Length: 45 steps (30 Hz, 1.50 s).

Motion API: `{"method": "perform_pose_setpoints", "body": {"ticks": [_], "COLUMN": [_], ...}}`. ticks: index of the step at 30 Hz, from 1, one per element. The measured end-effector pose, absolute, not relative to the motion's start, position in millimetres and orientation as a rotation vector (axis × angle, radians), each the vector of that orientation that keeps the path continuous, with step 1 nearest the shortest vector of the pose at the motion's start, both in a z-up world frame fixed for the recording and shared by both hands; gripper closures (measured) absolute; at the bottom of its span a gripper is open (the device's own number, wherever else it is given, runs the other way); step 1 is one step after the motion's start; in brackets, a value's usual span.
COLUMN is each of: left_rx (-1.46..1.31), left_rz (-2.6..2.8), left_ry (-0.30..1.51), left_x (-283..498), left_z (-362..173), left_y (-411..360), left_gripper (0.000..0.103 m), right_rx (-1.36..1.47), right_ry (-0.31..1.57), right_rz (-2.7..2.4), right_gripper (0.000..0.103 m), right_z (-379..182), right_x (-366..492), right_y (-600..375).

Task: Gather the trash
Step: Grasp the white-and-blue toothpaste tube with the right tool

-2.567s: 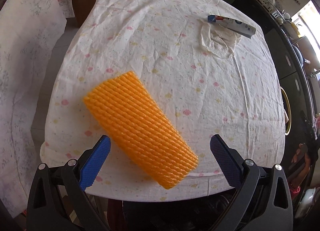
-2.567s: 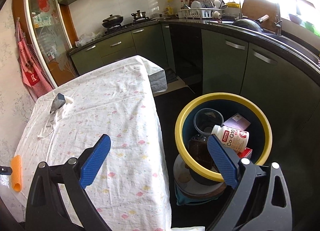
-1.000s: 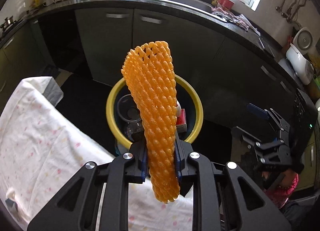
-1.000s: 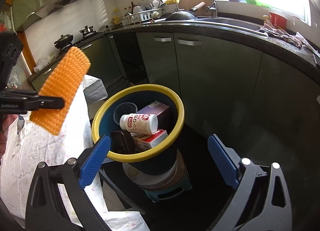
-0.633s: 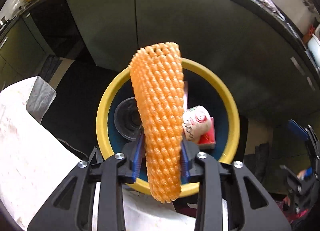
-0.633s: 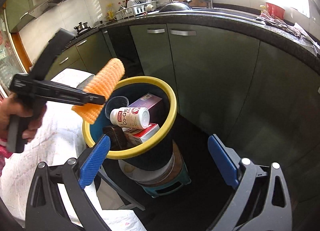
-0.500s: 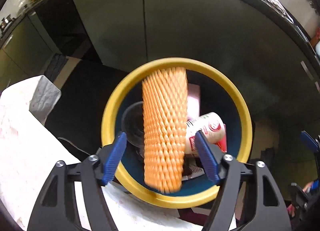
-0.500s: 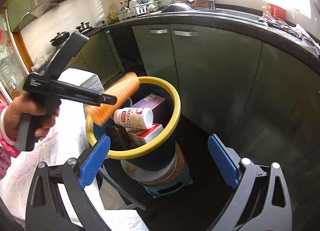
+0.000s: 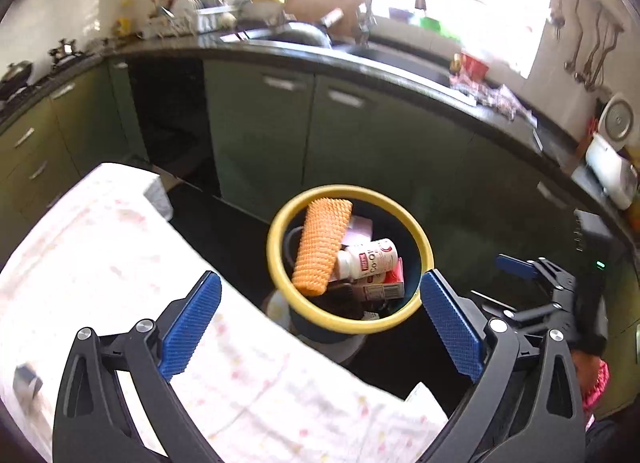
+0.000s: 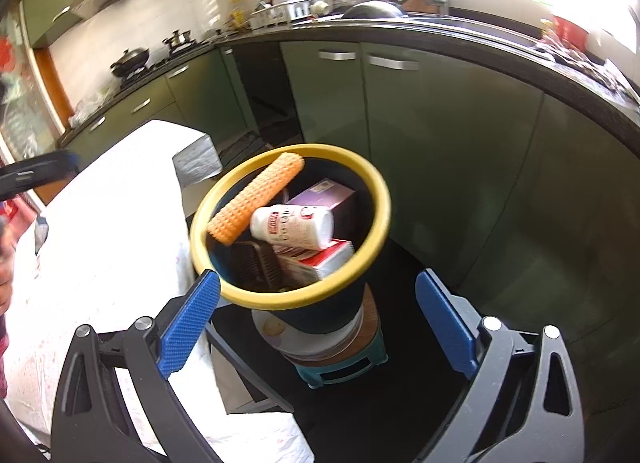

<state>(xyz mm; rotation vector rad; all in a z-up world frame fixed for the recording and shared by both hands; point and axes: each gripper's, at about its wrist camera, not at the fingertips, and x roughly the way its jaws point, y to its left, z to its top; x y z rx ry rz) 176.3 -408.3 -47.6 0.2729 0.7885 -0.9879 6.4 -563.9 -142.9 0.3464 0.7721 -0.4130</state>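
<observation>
Landmark: yellow-rimmed bin [image 10: 380,199].
Table [image 9: 100,263]: just beside the bin, on its left in both views; covered by a white cloth with small pink and yellow dots.
Cloth edge: hangs down the side facing the bin; a grey fold [image 10: 198,163] shows at the far corner.
On table: small dark object [image 9: 26,381] at the end far from the bin, blurred, cannot identify.
Floor [image 10: 400,403]: dark; carries a teal stool [image 10: 340,365].
On stool: round stacked pieces directly under the bin.
</observation>
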Motion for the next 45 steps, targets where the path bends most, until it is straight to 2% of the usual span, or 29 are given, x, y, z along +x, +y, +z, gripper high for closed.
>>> {"method": "perform_pose_setpoints", "body": {"ticks": [9,18,35,38,41,43,45], "left_rx": [0.118,0.017,-0.193,-0.213,-0.209,-0.204,-0.202], "left_rz": [-0.720,-0.409,-0.120,-0.122,-0.133,-0.141,-0.146], "left_ry": [0.612,0.612,0.597,0.604,0.608,0.612,0.614], "left_x": [174.3,226.2,239.7,240.9,241.2,241.3,241.8], "left_z": [-18.8,-53.6,-91.9,-94.5,-97.3,-97.7,-98.3], "left_y": [-218.3,-70.2,36.4,39.7,37.8,35.3,34.1], "left_gripper": [0.005,0.005,0.005,0.005,0.005,0.005,0.005], "right_rx": [0.198,0.041,-0.076,-0.160,-0.296,-0.362,-0.374], "right_ry": [0.812,0.824,0.902,0.912,0.880,0.902,0.955], "right_rz": [-0.267,-0.042,0.402,0.415,0.487,0.504,0.539], "right_gripper": [0.010,0.010,0.010,0.017,0.017,0.027,0.045], "right_z": [-121.2,-104.7,-110.7,-117.9,-119.0,-123.0,-128.4], "right_x": [61.5,141.4,287.8,301.1,309.5,316.4,322.6], "right_y": [-495.5,-386.7,-224.2,-210.6,-201.6,-200.8,-201.2]}}
